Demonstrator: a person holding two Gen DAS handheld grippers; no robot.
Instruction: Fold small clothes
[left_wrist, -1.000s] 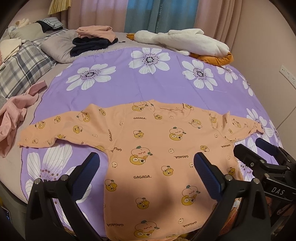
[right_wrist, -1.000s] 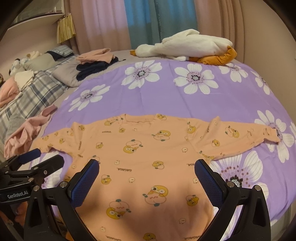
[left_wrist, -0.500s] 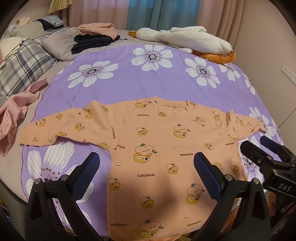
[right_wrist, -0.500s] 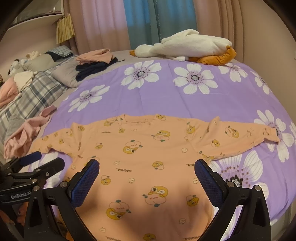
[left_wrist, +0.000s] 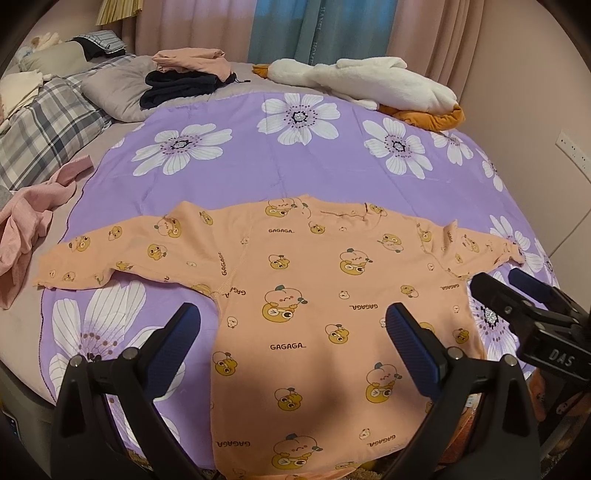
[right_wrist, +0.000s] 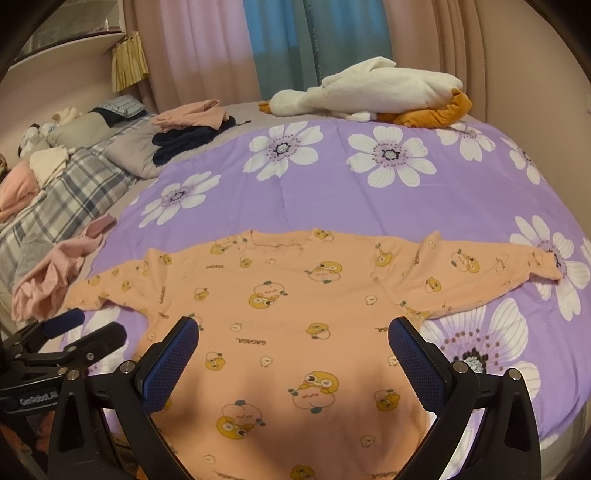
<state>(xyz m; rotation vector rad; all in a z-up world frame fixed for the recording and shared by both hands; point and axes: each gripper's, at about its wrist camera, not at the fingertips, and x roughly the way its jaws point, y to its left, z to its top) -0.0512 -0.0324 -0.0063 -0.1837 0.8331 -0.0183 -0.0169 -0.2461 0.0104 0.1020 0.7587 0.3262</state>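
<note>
Blue ribbed pads face each other across a wide gap on my left gripper (left_wrist: 293, 332), jaws spread and holding nothing; my right gripper (right_wrist: 293, 343) is just as wide apart and empty. Both hover above the lower half of the orange shirt (left_wrist: 317, 295), which lies flat with its sleeves stretched out to either side, printed with cartoon ducks and the word GAGAGA. The shirt rests on a purple sheet (left_wrist: 240, 177) with big white flowers. Beyond it, at the far edge of the bed, a white plush goose (left_wrist: 369, 81) lies near a stack of folded clothes (left_wrist: 184, 77), and a crumpled pink garment (left_wrist: 26, 225) sits off to the left
</note>
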